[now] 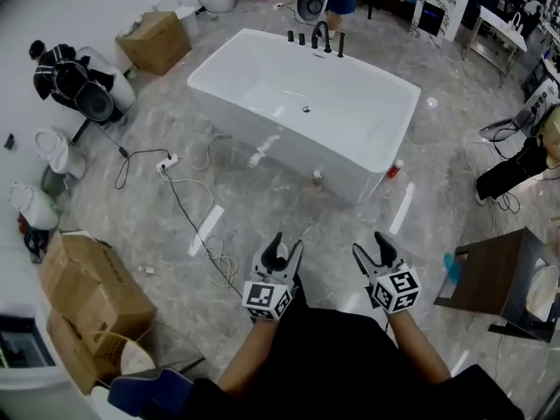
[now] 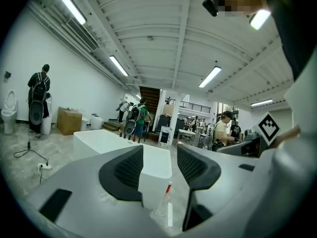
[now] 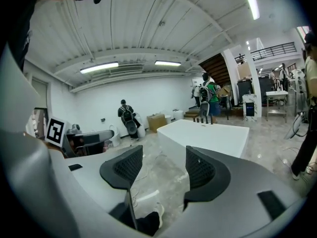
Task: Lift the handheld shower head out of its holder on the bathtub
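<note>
Facing a white freestanding bathtub (image 1: 306,112) from well back across a grey marble floor (image 1: 262,208), with left claw (image 1: 285,245) and right claw (image 1: 369,245) held side by side low in the head view. Both spread apart and empty: only the tub's corner and bare floor between the dark ribbed pads of the left claw (image 2: 159,167) in its own view, only floor and tub between those of the right claw (image 3: 163,170). Handheld shower head (image 1: 340,44) upright in its holder among the black fittings (image 1: 317,35) on the tub's far rim, well apart from both claws. Elsewhere on the floor: a white power strip (image 1: 168,161) with trailing cable left of the tub, a small red-and-white bottle (image 1: 395,170) at its near right corner, a cardboard box (image 1: 156,40) by the wall.
</note>
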`<state>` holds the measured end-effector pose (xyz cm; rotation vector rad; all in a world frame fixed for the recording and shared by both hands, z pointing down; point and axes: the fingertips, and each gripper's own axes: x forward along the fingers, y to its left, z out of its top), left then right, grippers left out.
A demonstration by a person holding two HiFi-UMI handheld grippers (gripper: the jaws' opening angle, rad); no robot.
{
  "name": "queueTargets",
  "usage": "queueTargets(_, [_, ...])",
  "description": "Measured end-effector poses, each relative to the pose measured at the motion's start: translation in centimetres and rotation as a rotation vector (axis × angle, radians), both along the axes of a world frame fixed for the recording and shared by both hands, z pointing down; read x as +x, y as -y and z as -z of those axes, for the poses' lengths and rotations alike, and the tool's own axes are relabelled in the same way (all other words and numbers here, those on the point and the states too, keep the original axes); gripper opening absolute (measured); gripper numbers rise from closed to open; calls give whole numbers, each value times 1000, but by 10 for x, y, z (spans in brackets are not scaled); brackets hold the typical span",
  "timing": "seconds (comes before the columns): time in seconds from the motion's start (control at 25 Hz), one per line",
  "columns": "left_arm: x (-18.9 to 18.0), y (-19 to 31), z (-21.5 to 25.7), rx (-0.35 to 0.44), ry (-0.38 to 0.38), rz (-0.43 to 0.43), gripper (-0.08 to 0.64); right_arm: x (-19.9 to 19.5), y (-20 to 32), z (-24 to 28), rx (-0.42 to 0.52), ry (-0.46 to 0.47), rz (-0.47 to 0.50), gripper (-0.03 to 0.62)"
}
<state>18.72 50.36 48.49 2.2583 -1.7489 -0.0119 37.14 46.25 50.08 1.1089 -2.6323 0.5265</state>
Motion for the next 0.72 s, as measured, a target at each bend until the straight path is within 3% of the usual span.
queueTargets(0.36, [-128,110,-11,-15,-25,6,195,-103,142,3,4,-38,-44,241])
queueTargets(0.72, [-219,198,10,5,-61,-42,206,-184,217,8,-34,-83,-95,241])
